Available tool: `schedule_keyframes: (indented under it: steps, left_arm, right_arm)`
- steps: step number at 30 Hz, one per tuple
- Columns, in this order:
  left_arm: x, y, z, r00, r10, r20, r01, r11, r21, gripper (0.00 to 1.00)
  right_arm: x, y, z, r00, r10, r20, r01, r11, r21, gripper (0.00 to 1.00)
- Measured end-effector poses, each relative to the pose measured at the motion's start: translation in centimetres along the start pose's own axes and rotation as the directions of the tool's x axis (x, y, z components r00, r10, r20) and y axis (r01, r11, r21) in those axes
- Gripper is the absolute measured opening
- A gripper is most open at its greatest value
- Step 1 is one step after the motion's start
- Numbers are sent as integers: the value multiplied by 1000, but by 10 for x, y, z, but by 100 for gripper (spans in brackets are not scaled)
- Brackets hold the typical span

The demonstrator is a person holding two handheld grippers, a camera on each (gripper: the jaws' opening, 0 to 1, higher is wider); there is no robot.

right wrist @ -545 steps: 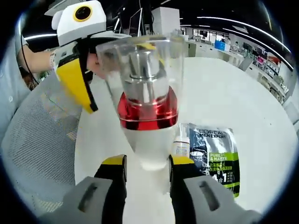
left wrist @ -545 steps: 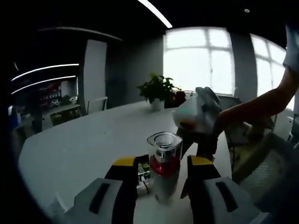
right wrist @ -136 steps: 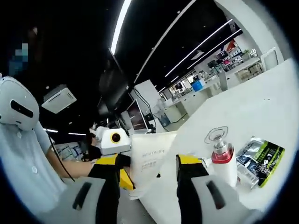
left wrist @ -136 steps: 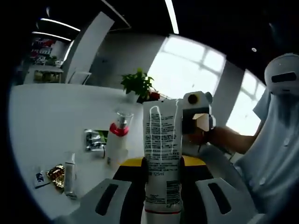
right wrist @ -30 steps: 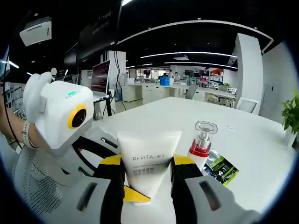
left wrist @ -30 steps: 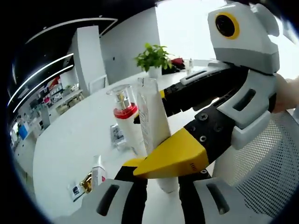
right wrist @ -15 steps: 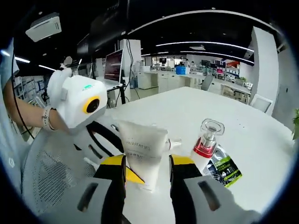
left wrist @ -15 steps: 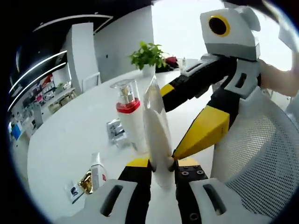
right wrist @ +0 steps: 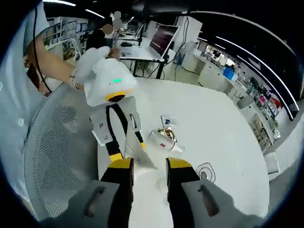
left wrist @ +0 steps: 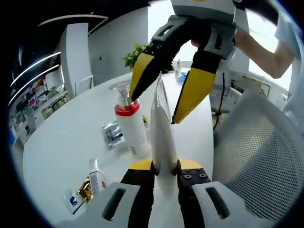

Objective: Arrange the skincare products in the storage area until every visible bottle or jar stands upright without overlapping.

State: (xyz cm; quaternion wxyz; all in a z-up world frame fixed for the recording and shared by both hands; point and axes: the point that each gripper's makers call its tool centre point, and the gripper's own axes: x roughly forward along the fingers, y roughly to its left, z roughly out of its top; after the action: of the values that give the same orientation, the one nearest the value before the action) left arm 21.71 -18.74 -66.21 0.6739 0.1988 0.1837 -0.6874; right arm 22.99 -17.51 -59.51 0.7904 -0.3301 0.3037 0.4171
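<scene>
In the left gripper view, our left gripper [left wrist: 165, 167] has its yellow-tipped jaws pressed against the lower end of a tall white squeeze tube [left wrist: 162, 137], which we see edge-on, standing upright on the white table [left wrist: 61, 152]. Above it our right gripper [left wrist: 164, 90] comes down from the top of the view with its two yellow fingers spread wide, one on either side of the tube's flat crimped top; we cannot tell whether either finger touches it. Just left of the tube stands a white pump bottle with a red collar and a clear cap [left wrist: 128, 123], upright and close beside it. A silvery foil sachet [left wrist: 112, 135] lies flat at the bottle's left. Nearer on the left lie a small white bottle [left wrist: 97, 179], a crumpled gold wrapper [left wrist: 85, 190] touching it, and a small flat sample packet [left wrist: 71, 200]. A potted green plant [left wrist: 134, 57] stands at the table's far end, and a grey mesh chair back [left wrist: 256, 156] shows at the right.

In the right gripper view, we look steeply down. The right gripper [right wrist: 148, 167] holds nothing, its jaws apart over the tube's top [right wrist: 136, 153]. The left gripper [right wrist: 116, 156] reaches in from the left, held by a hand [right wrist: 77, 76]. On the table beyond lie the small bottle [right wrist: 164, 139] on its side, the gold wrapper [right wrist: 166, 133] and the sample packet [right wrist: 166, 119]. The pump bottle's clear cap [right wrist: 205, 171] shows at the right.
</scene>
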Motion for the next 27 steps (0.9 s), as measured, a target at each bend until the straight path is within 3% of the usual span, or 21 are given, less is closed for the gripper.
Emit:
schedule_keyframes:
  steps: [4, 9, 20, 27]
  left_arm:
    - [0, 0, 0, 1000, -21, -1, 21, 1000, 4, 14]
    - [1, -1, 0, 999, -40, -1, 40, 999, 13, 14]
    - [2, 0, 1, 997, -73, -4, 73, 997, 29, 14]
    - [6, 4, 3, 997, -75, -7, 76, 997, 36, 14]
  right_arm:
    - [11, 12, 1, 990, 124, -67, -128, 989, -73, 22]
    - [15, 18, -9, 949, 257, -181, -279, 954, -107, 18]
    - [19, 19, -8, 894, 322, -312, -386, 907, -171, 12]
    - [19, 13, -10, 873, 336, -353, -411, 898, -160, 11]
